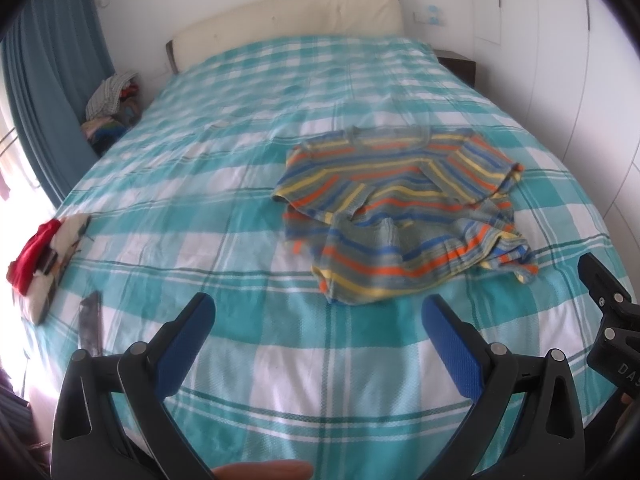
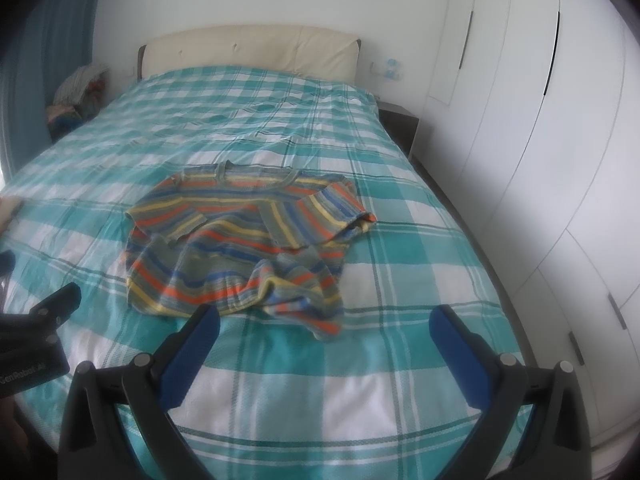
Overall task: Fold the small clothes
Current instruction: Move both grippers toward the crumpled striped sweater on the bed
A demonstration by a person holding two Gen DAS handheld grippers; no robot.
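A small striped knit sweater [image 1: 404, 208], orange, blue, yellow and grey, lies rumpled on the teal checked bedspread [image 1: 224, 184], both sleeves folded over its front. It also shows in the right wrist view [image 2: 240, 240]. My left gripper [image 1: 318, 308] is open and empty, hovering just short of the sweater's lower hem, to its left. My right gripper [image 2: 324, 320] is open and empty, right at the sweater's lower right hem. The right gripper's body [image 1: 608, 300] shows at the left view's right edge.
A folded pile with a red garment [image 1: 36, 256] lies at the bed's left edge, with a dark flat object [image 1: 90, 320] beside it. A heap of clothes [image 1: 112, 108] sits by the blue curtain. White wardrobes [image 2: 540, 140] stand along the right; a dark nightstand [image 2: 400, 120] is by the headboard.
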